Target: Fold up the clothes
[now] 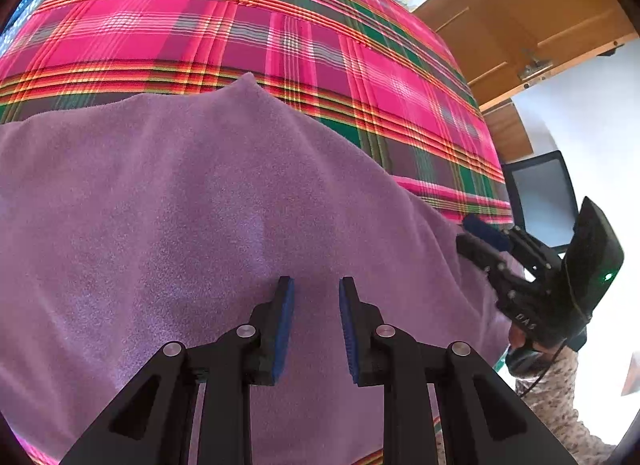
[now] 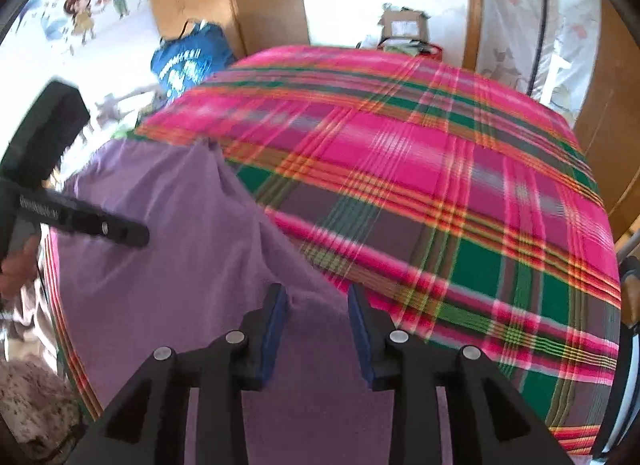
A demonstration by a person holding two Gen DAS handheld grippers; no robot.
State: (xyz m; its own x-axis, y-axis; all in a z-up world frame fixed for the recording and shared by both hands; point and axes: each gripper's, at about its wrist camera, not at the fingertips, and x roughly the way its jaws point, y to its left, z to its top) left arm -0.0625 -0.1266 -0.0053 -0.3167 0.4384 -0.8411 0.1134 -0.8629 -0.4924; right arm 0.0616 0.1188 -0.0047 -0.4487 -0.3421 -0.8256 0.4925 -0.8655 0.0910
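Purple cloth (image 1: 208,201) | flat on plaid bedspread (image 1: 280,45) | peaked corner points away

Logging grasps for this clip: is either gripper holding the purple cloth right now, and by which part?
Neither. The left gripper stands open over the middle of the purple cloth; the right gripper stands open at its edge, pads off it.

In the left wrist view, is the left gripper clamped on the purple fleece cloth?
No: the left gripper stands with its blue pads apart above the flat purple fleece cloth, with nothing pinched between them.
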